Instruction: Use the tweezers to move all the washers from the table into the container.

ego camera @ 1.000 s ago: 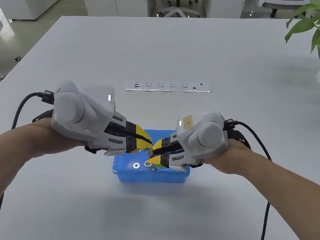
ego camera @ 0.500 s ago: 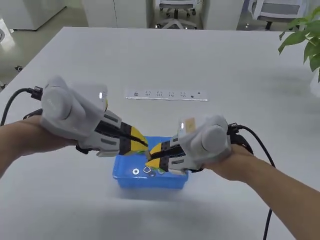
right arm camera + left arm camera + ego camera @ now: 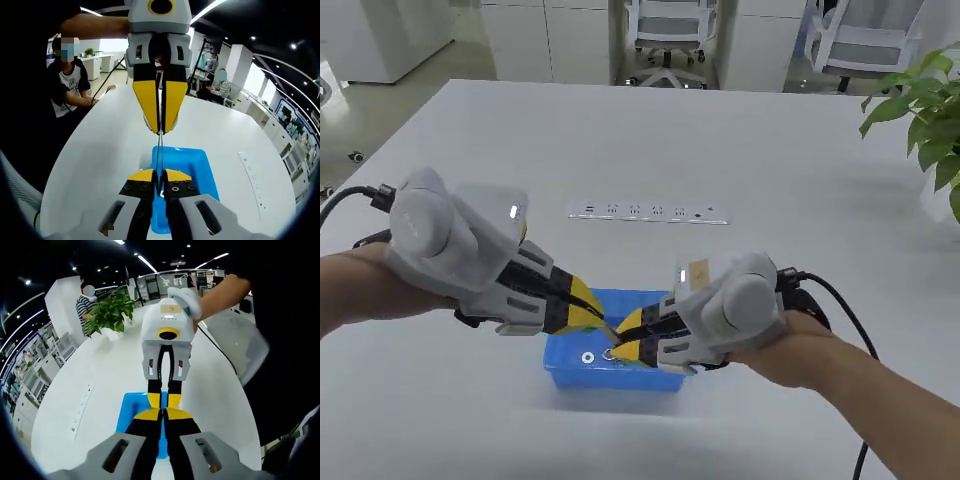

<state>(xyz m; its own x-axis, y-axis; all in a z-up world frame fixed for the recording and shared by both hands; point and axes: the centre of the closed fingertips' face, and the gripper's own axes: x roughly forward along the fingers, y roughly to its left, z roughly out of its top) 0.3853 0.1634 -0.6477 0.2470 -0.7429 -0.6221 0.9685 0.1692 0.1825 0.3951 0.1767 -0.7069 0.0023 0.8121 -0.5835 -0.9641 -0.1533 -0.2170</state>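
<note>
my left hand-held gripper and right hand-held gripper both pinch the tweezers tip to tip over the container, with washers inside.

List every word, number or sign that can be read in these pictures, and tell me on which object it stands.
No text can be read with certainty.
The sticker on the right tool: printed lines, too blurred to read.
The power strip on the table: small marks beside the sockets, too small to read.
The blue container: no text visible.
</note>
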